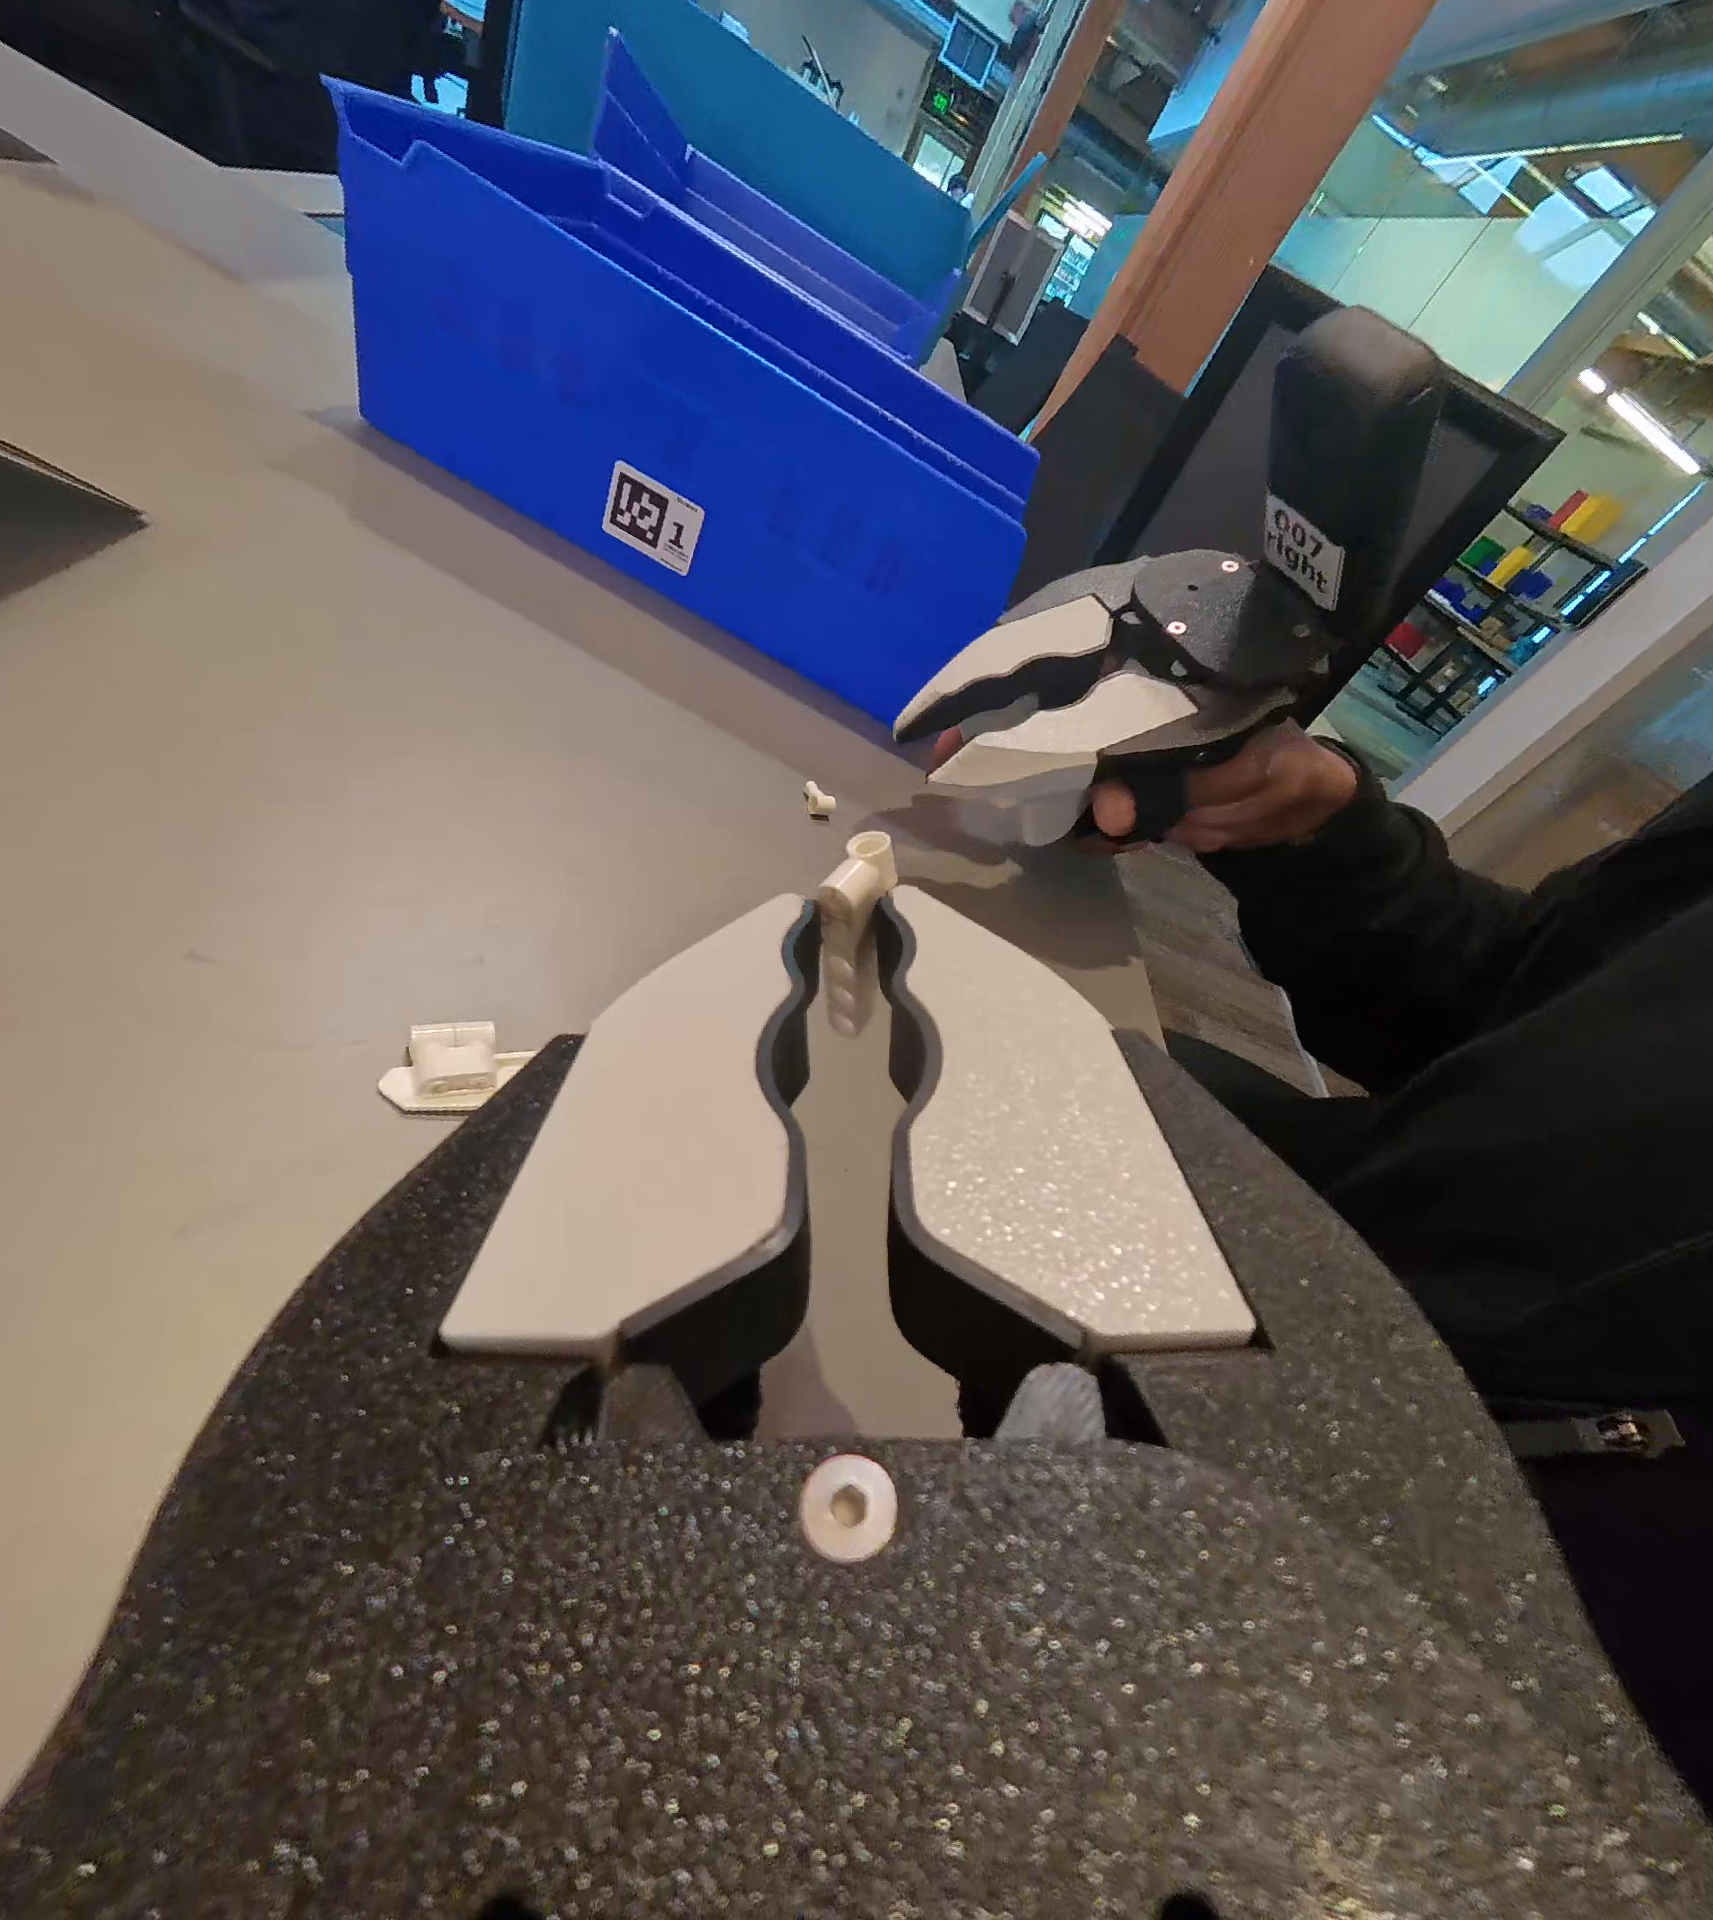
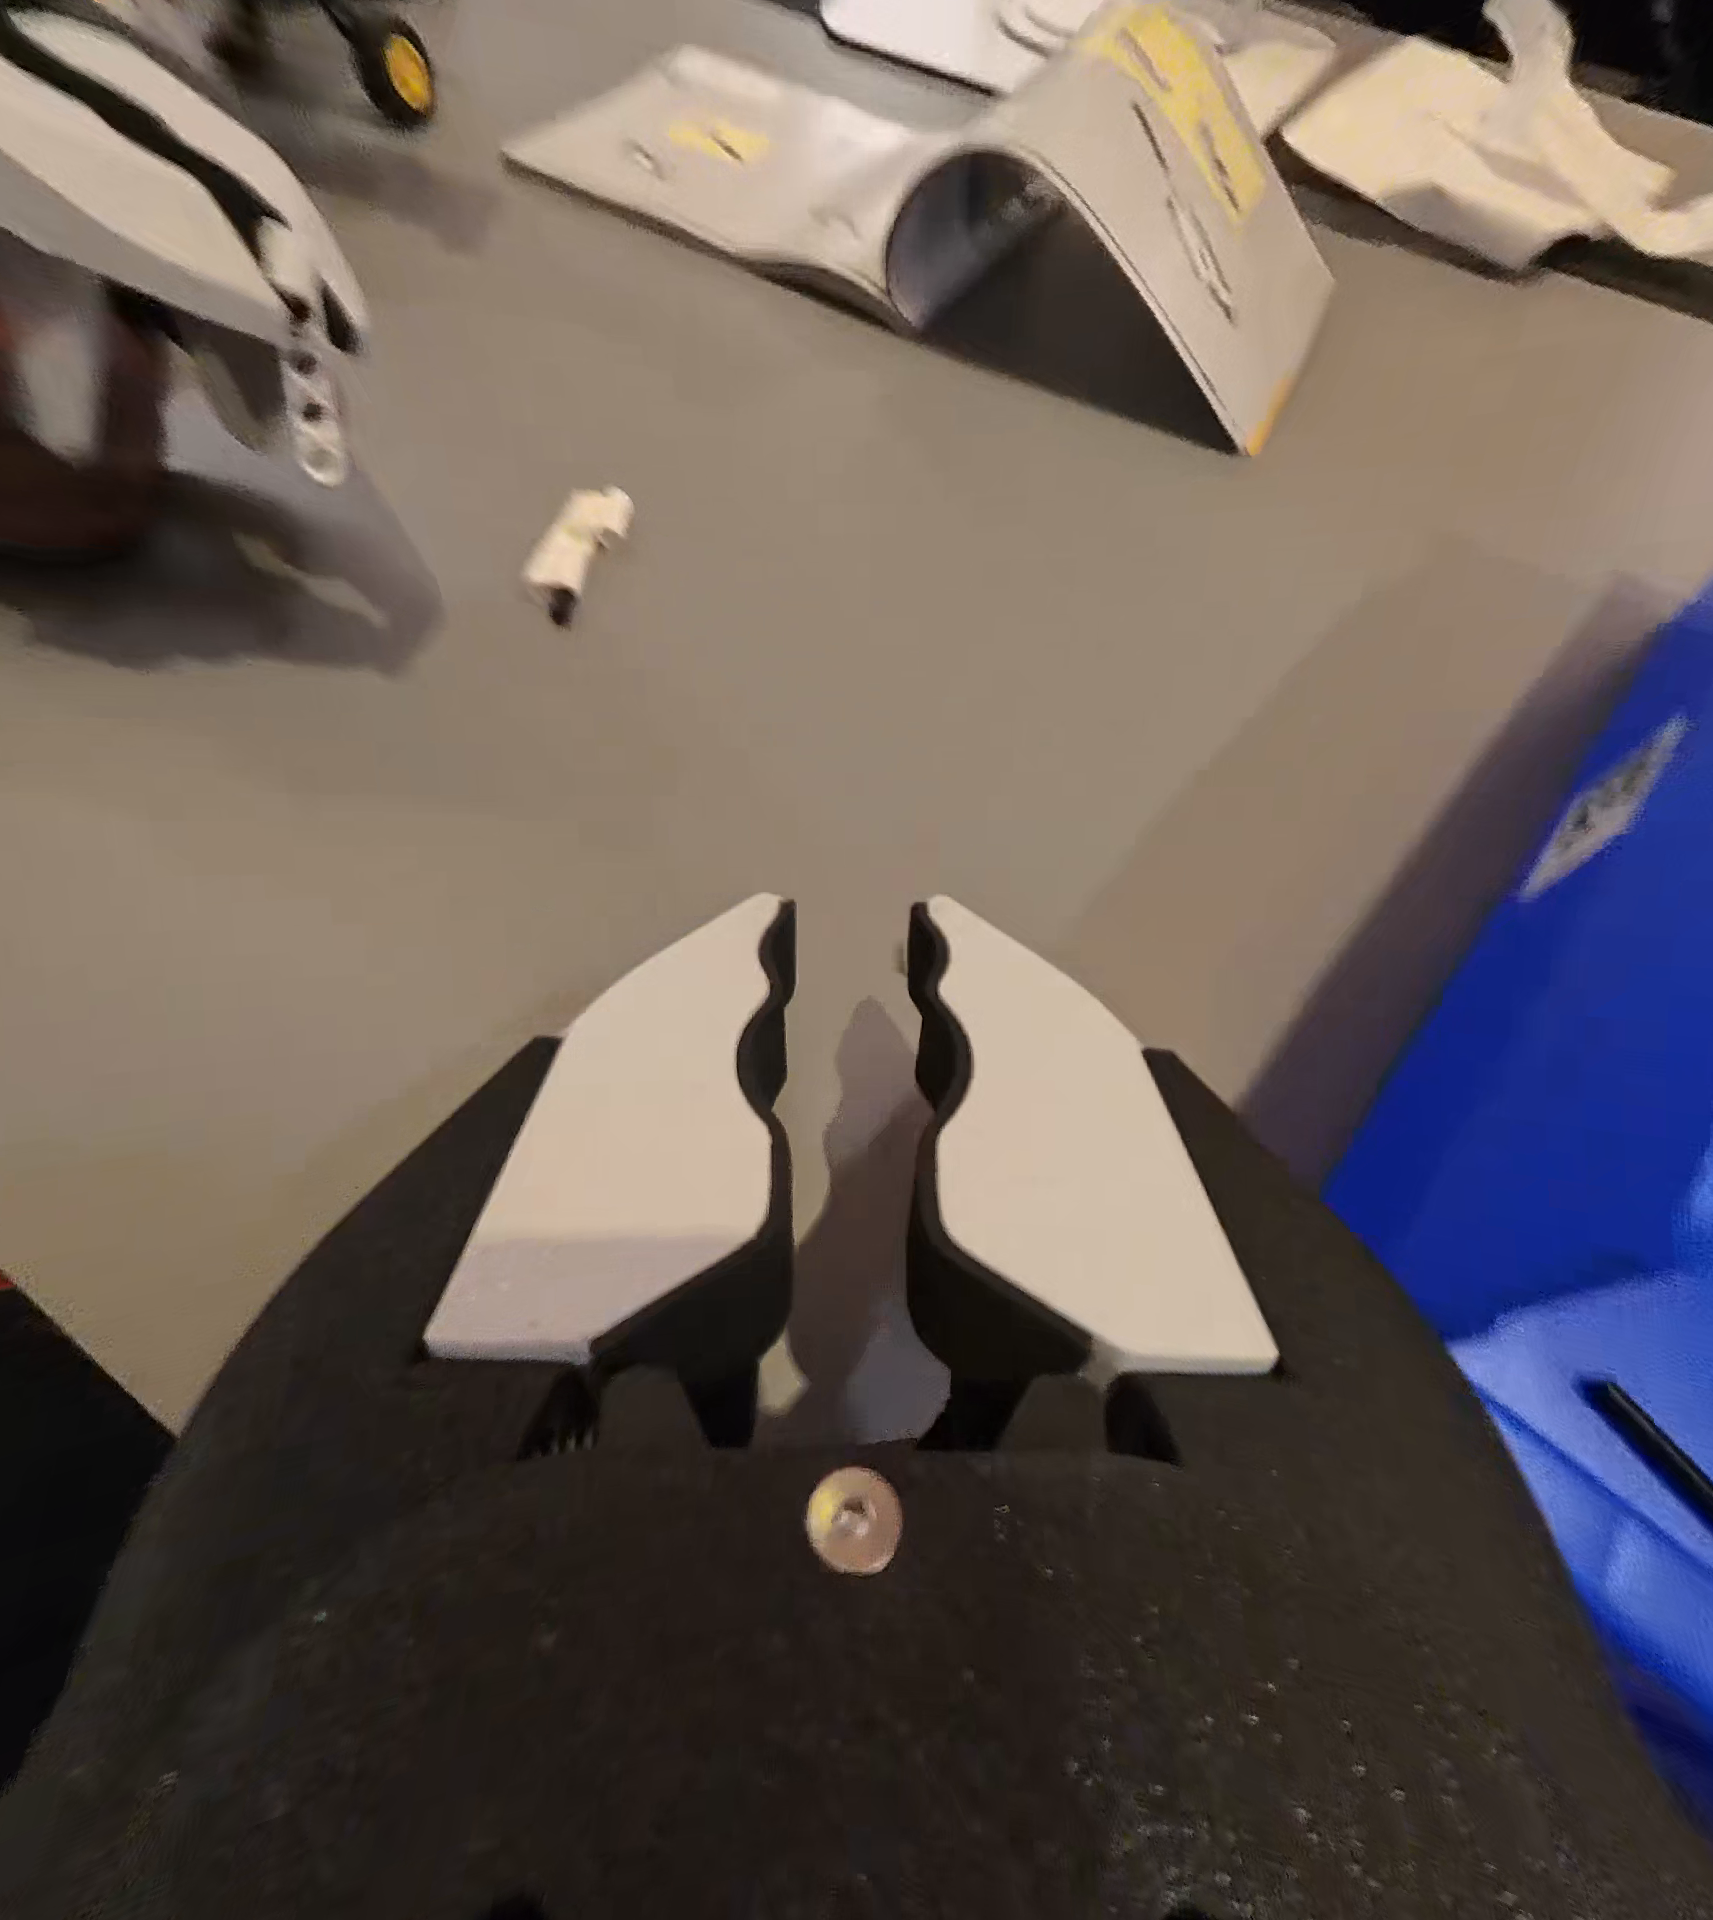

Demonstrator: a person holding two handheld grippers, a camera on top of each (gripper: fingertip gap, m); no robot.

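left tongs (image 1: pixel 847 914) pinching white holed beam (image 1: pixel 844 971) above table (image 1: pixel 312 831) | right tongs (image 2: pixel 852 914) spread, bare | white connector (image 2: pixel 577 545) lies between them

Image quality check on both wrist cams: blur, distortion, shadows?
Left wrist view: mostly sharp; the white beam in the left gripper is crisp, fisheye bends the blue bin, and the right gripper casts a soft shadow on the table. Right wrist view: motion-blurred throughout, worst on the blue bin and left gripper; the right gripper is fairly sharp.
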